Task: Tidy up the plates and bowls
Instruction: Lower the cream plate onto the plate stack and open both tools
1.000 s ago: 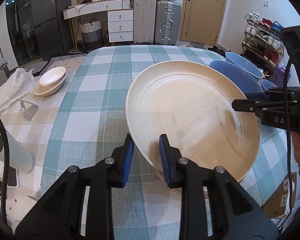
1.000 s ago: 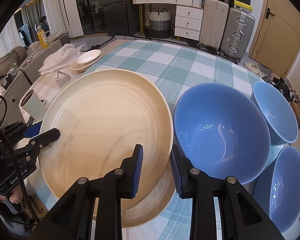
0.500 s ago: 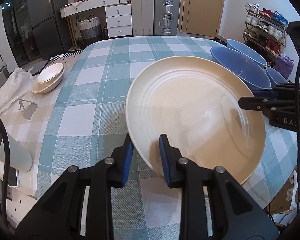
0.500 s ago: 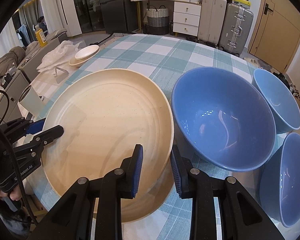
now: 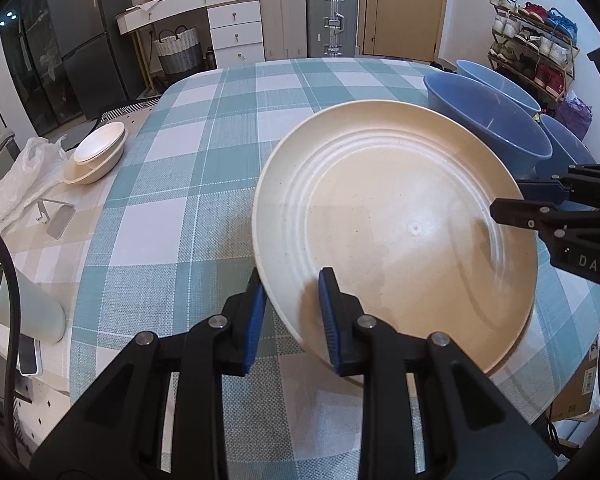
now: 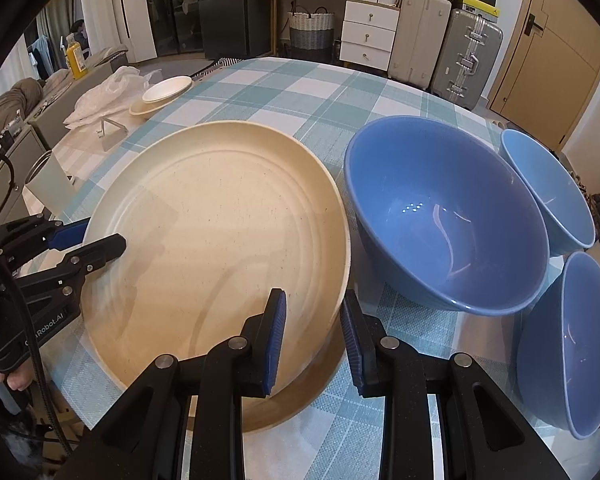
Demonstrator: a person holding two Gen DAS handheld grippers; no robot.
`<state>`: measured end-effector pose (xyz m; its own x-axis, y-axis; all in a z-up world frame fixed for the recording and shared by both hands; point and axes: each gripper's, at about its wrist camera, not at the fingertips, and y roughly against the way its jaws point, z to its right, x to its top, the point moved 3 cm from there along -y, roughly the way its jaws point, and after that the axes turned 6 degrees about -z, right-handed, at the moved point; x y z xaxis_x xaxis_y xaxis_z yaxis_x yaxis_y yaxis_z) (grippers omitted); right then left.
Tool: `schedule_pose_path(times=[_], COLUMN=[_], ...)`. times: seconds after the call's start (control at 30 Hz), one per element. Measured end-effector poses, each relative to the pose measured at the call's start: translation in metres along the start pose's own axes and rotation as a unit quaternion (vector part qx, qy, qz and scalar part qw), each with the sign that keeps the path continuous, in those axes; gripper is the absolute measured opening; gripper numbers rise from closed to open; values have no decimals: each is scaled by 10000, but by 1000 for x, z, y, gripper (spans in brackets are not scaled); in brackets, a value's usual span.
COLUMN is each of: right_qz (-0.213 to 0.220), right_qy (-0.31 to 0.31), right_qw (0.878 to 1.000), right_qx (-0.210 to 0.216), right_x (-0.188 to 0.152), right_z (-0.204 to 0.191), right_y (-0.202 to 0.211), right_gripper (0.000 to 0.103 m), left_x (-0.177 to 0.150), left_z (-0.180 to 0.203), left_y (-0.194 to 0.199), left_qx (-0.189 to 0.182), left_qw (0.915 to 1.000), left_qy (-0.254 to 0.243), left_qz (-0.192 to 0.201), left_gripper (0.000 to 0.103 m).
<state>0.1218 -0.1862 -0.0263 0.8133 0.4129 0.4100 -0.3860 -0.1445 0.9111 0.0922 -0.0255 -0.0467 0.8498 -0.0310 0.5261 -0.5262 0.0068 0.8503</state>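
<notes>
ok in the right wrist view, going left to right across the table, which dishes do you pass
small stacked cream dishes → big cream plate → large blue bowl → two smaller blue bowls at the right edge, far one and near one

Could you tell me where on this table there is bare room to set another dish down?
The checked cloth lies bare between the cream plate and the small stacked dishes, and on to the far edge. It is crowded on the plate's other side, where three blue bowls sit close together.
</notes>
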Motion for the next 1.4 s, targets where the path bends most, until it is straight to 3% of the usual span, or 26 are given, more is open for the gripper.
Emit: schedule_pose_path(times=[0.93, 1.4], right_qz=[-107, -163], right_qy=[-49, -50], right_qw=[9995, 9994], right_qx=[-298, -294], right_x=[-17, -20], right_z=[3, 4], right_y=[-12, -14], right_gripper=[29, 29], left_x=[-6, -9], left_z=[16, 19], left_y=[-15, -16], left_qx=[146, 142], left_qw=[9994, 9990], left_qy=[-310, -400], left_qz=[-58, -125], left_gripper=[24, 30])
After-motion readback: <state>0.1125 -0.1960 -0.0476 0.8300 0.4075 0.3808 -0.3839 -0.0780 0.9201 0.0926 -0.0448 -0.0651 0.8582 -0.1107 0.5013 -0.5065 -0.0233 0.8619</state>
